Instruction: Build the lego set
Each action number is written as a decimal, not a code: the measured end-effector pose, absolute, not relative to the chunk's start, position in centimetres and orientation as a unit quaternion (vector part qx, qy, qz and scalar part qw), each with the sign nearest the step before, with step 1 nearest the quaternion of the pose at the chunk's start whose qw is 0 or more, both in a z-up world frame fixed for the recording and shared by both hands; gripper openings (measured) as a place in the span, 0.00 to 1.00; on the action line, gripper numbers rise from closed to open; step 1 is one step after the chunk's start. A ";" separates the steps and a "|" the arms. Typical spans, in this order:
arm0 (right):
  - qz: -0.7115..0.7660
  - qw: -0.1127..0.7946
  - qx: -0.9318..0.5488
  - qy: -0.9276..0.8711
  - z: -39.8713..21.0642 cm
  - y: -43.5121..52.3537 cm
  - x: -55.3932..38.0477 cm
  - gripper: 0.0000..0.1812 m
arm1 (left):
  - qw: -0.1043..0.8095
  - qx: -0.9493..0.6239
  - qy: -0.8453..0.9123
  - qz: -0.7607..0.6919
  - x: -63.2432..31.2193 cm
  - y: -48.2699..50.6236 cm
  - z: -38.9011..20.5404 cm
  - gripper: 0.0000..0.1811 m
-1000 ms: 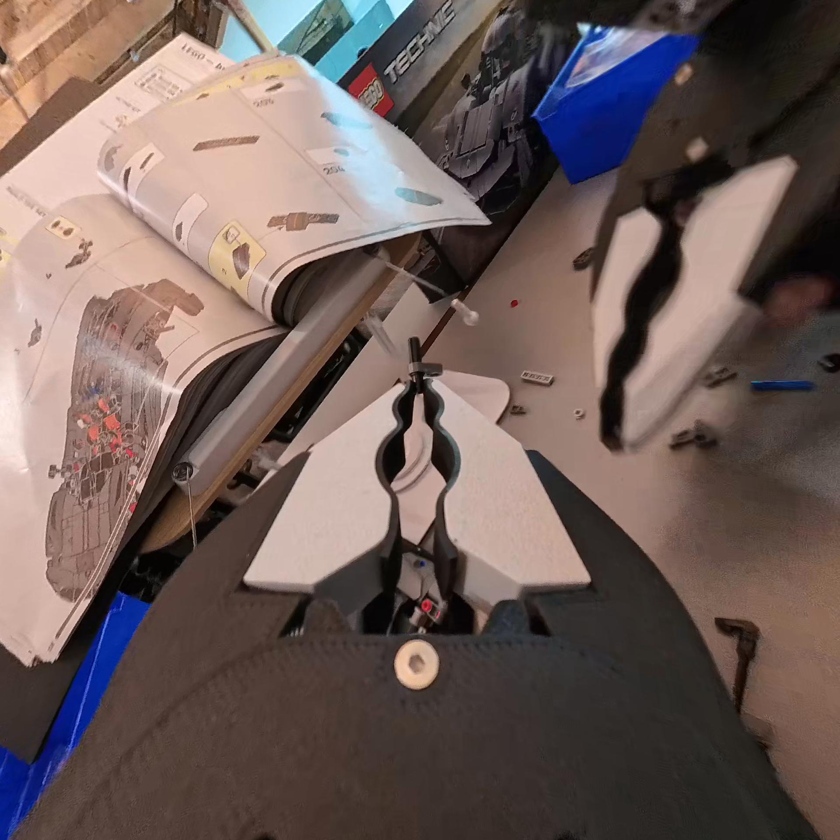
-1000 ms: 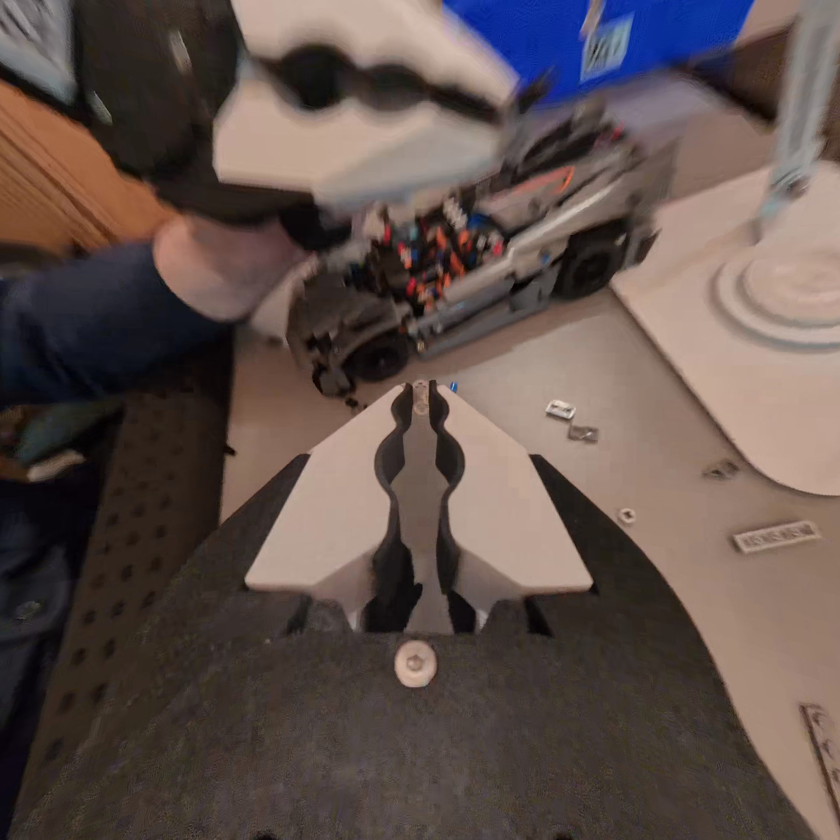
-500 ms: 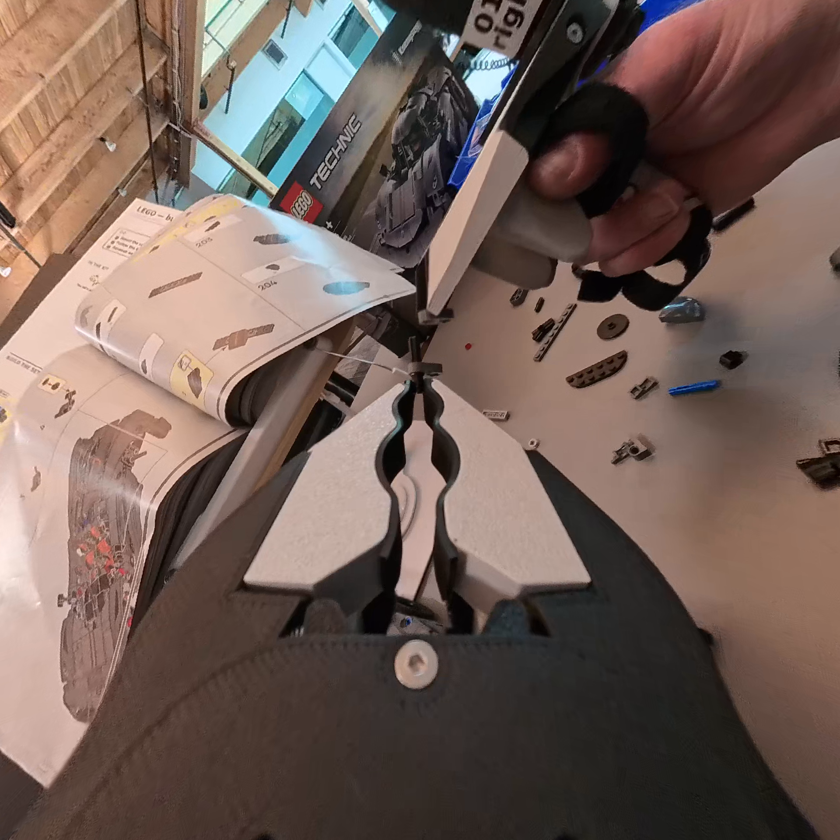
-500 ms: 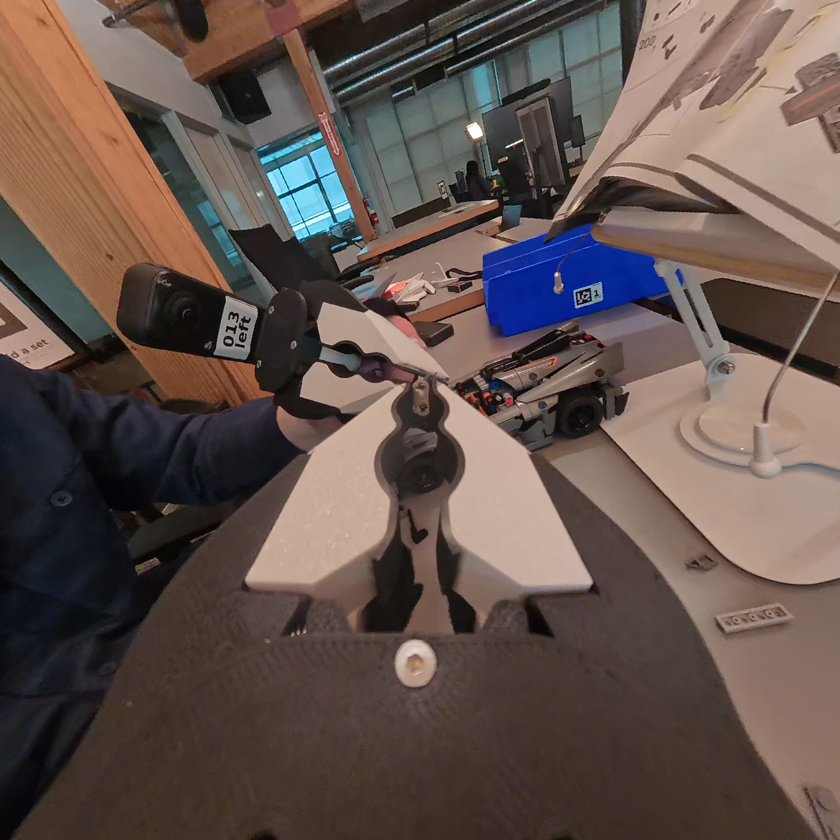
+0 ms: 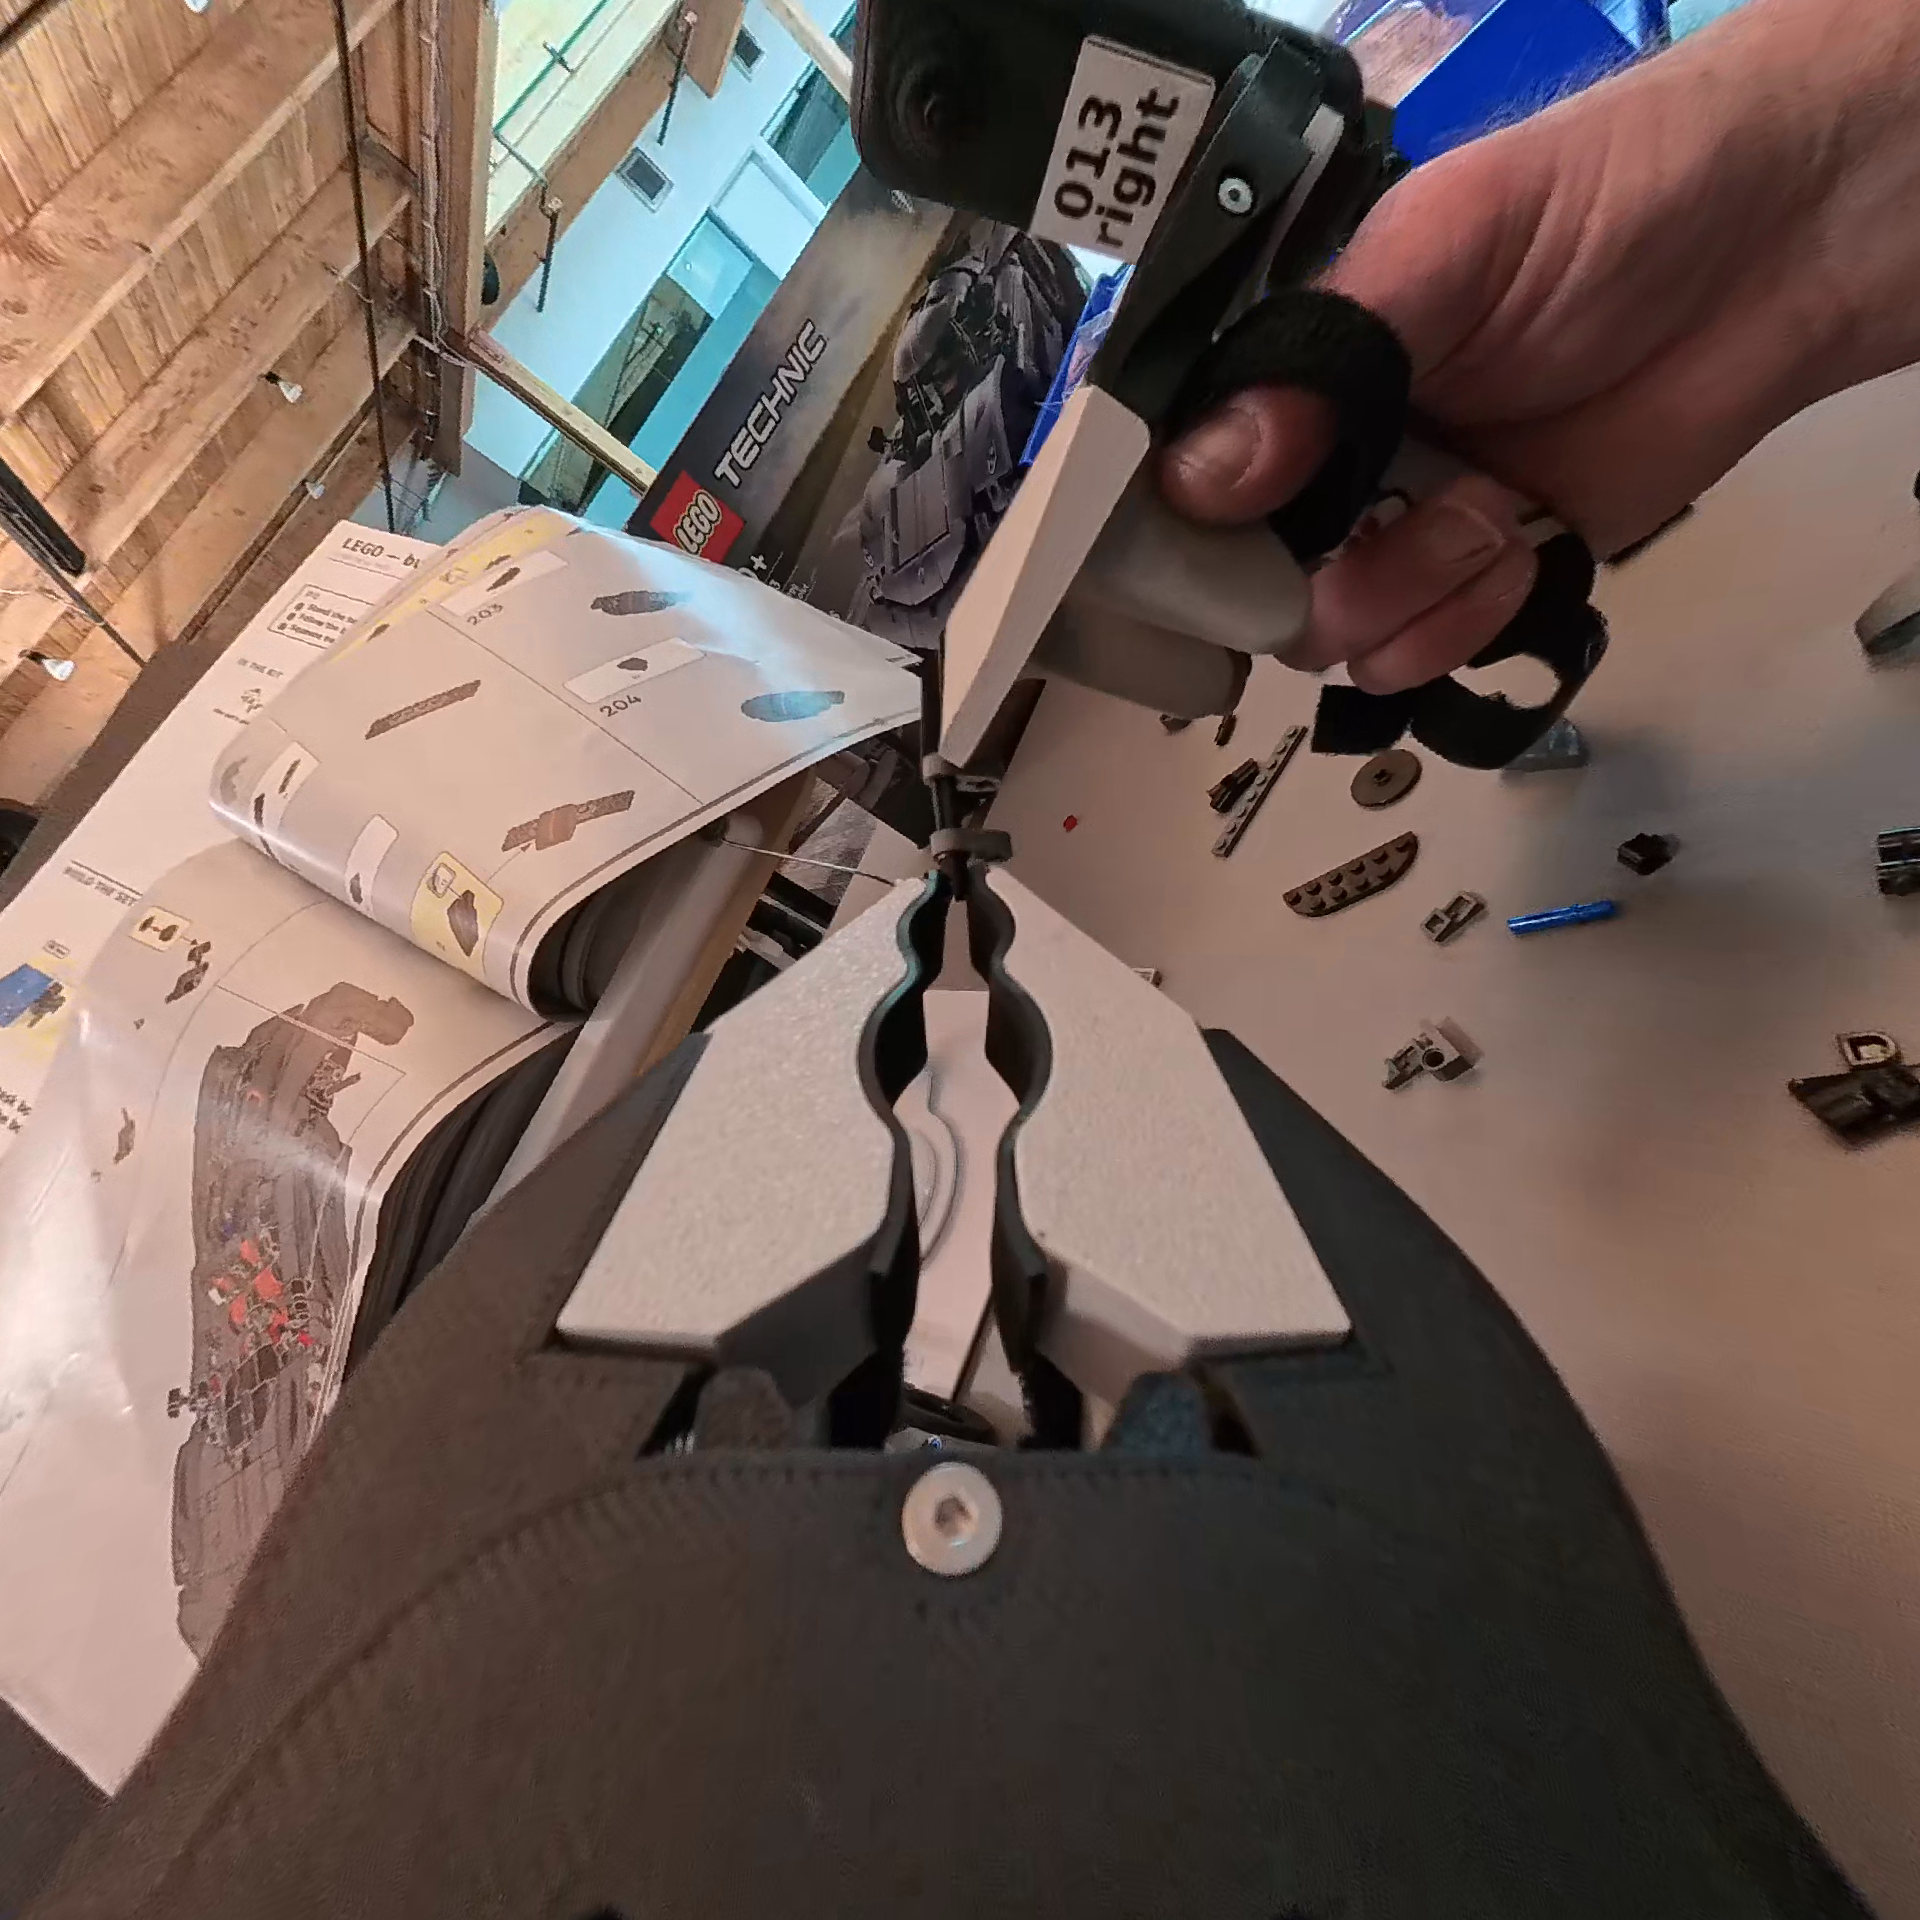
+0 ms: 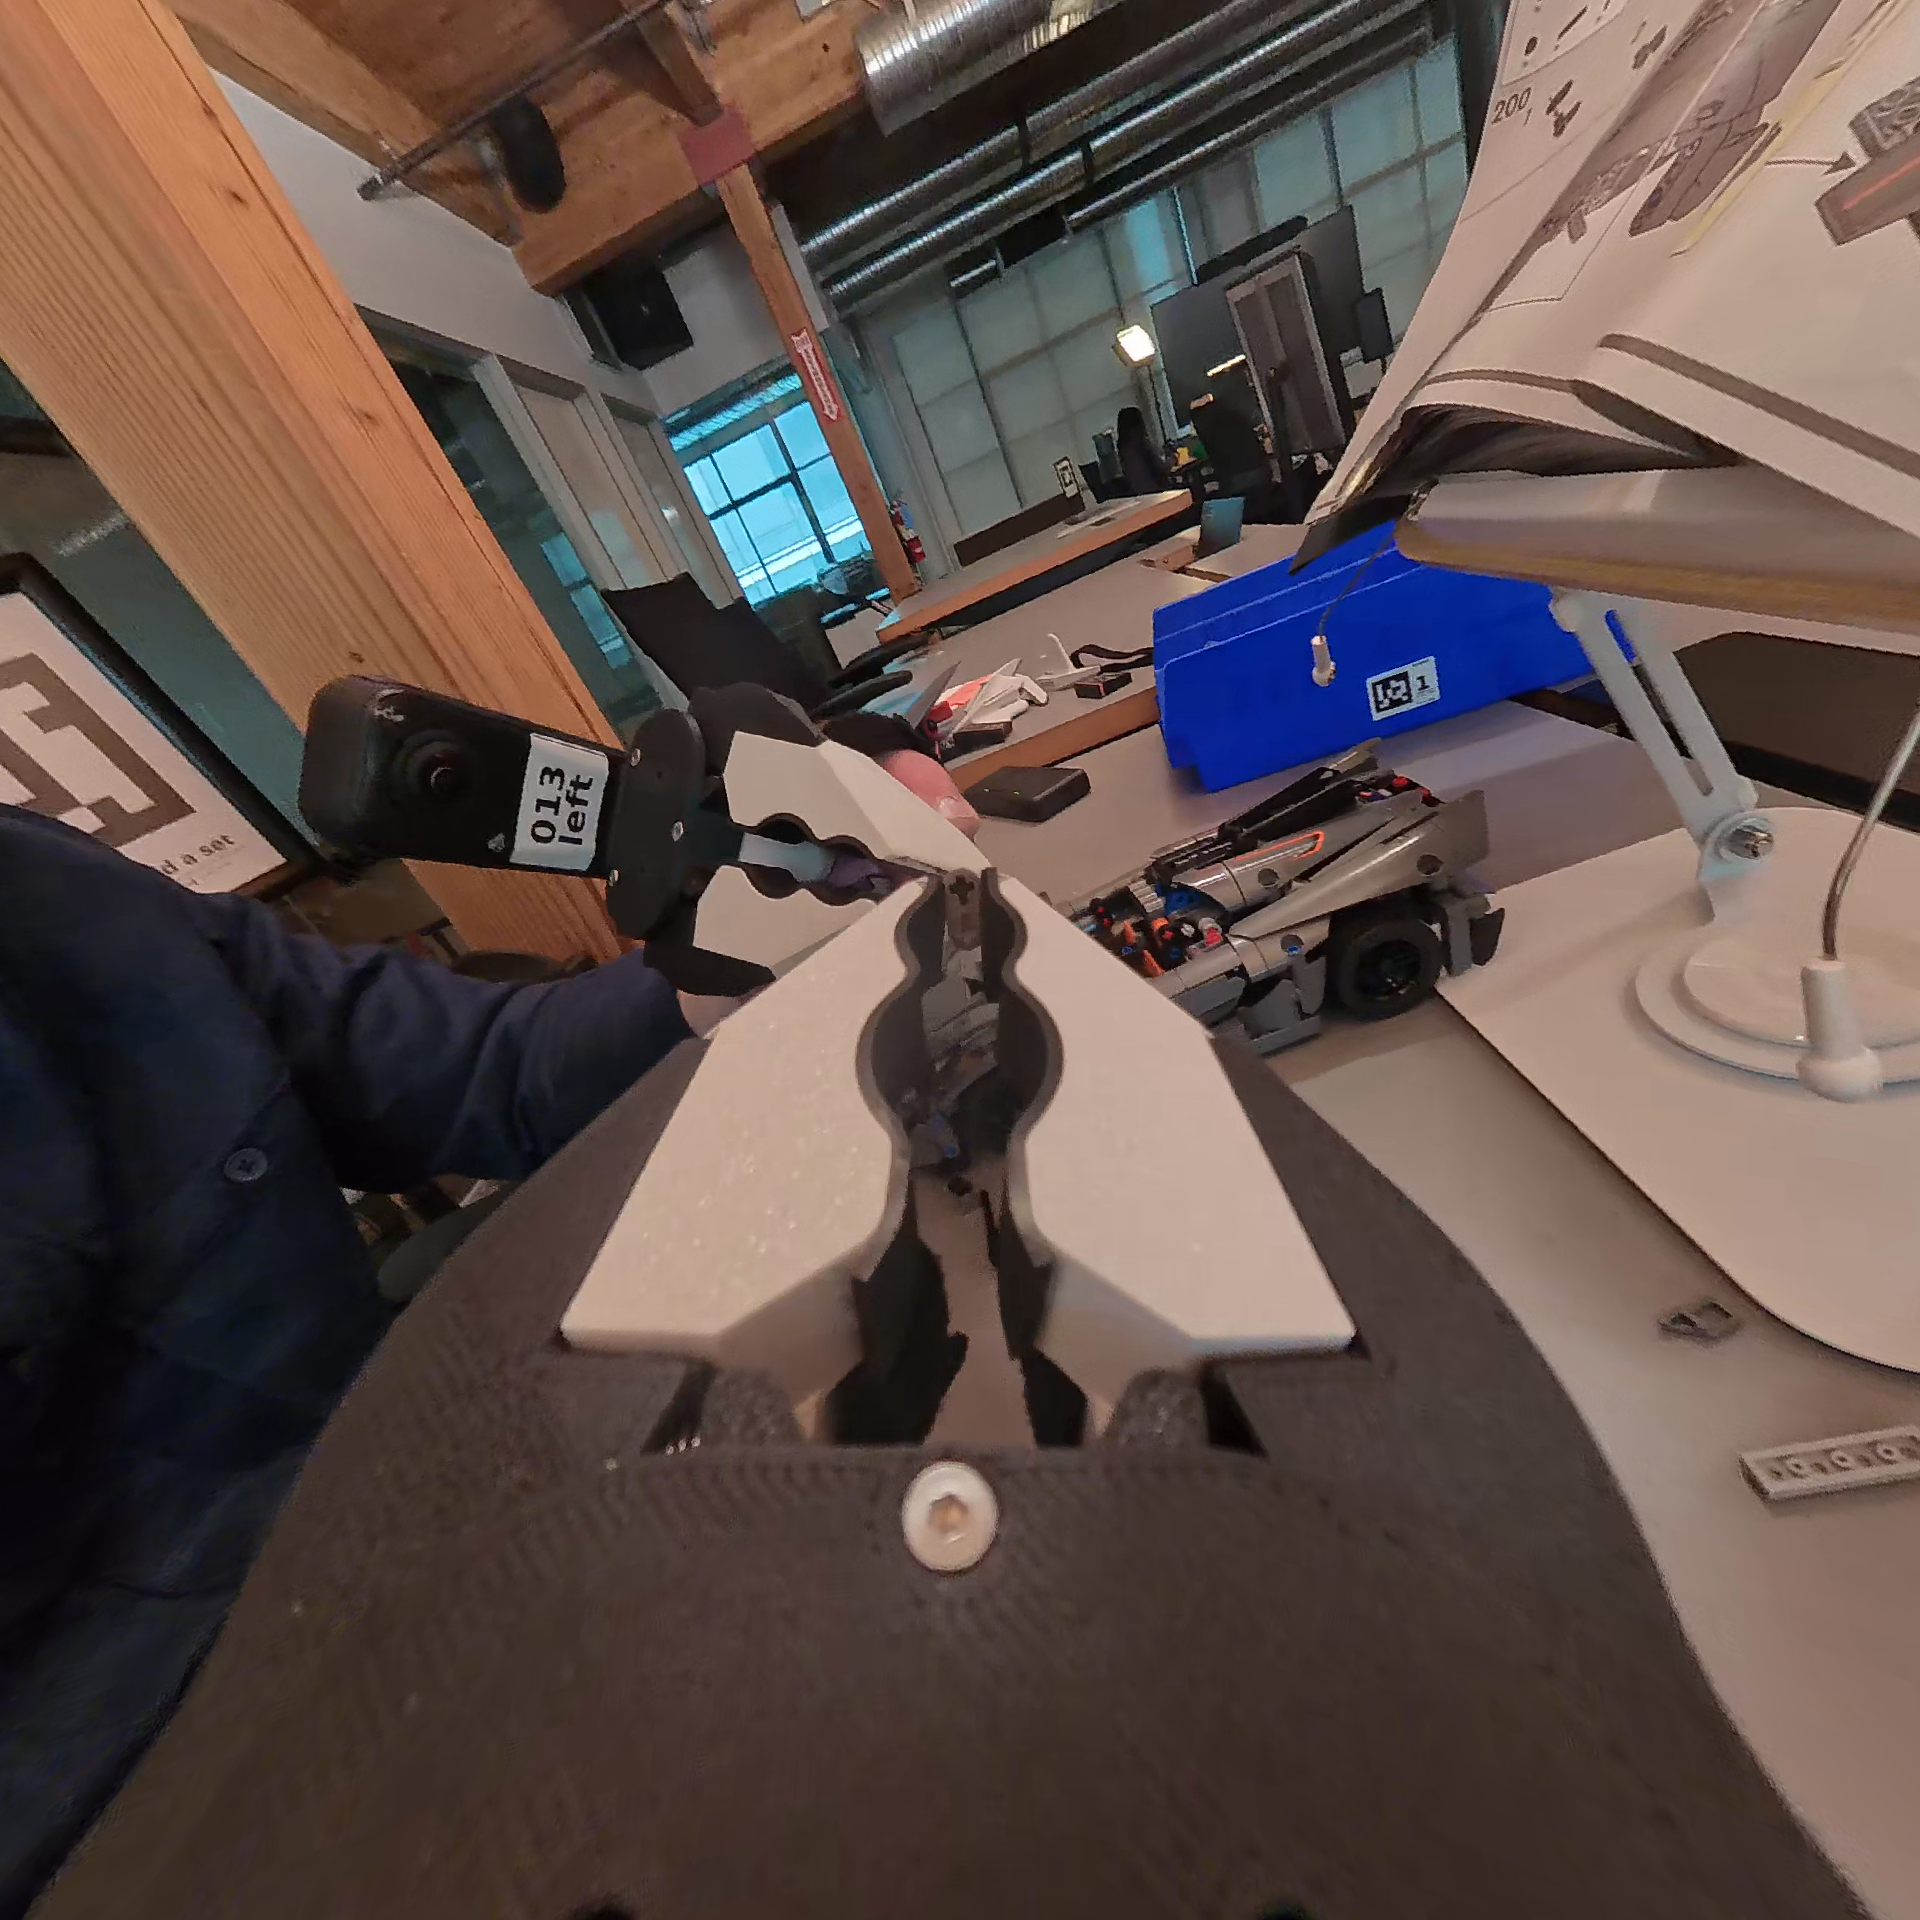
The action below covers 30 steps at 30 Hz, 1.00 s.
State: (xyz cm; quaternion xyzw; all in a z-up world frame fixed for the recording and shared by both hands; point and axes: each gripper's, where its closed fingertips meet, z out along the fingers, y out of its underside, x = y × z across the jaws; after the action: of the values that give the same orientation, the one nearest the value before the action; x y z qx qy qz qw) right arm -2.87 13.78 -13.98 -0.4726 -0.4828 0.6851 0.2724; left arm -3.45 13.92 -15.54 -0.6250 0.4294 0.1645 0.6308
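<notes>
Above the grey table (image 5: 1558, 1195), the left gripper (image 5: 958, 883) is clamped on a black axle (image 5: 951, 821) while the right gripper (image 6: 961, 899), clamped on a small grey piece (image 6: 961, 914), should push it straight along, jaws aligned.

The overhanging instruction booklet (image 5: 582, 717) crowds the left gripper (image 5: 954, 883) on its left side. Scattered bricks (image 5: 1351, 888) dot the desk (image 5: 1558, 1299) rightward. Bare desk lies nearer.

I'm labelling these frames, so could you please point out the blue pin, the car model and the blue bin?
blue pin (image 5: 1561, 917), left wrist view, mid-shaft.
car model (image 6: 1304, 914), right wrist view, grey side panel.
blue bin (image 6: 1247, 675), right wrist view, front wall.
</notes>
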 end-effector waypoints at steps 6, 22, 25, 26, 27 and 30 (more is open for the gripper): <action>0.687 0.272 -0.470 -0.482 -13.9 13.7 -2.8 0.02 | 0.633 -0.621 0.428 0.173 -3.4 13.8 -15.3 0.01; 0.691 0.260 -0.468 -0.486 -13.7 13.4 -2.6 0.02 | 0.636 -0.615 0.430 0.182 -3.3 13.7 -15.0 0.00; 0.704 0.255 -0.456 -0.482 -13.3 13.1 -2.5 0.02 | 0.642 -0.611 0.428 0.178 -3.2 13.6 -14.7 0.00; 0.710 0.252 -0.450 -0.480 -13.1 12.9 -2.5 0.02 | 0.644 -0.610 0.427 0.176 -3.2 13.6 -14.7 0.00; 0.713 0.250 -0.447 -0.479 -13.0 12.8 -2.4 0.02 | 0.645 -0.609 0.426 0.176 -3.2 13.6 -14.6 0.00; 0.724 0.247 -0.434 -0.477 -12.6 12.3 -2.4 0.02 | 0.651 -0.606 0.424 0.172 -3.1 13.4 -14.4 0.00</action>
State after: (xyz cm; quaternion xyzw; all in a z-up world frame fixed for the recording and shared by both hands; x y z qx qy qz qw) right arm -2.35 12.34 -12.58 -0.4335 -0.4769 0.7237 0.2469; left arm -3.07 13.44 -14.43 -0.6055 0.4235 0.1719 0.6514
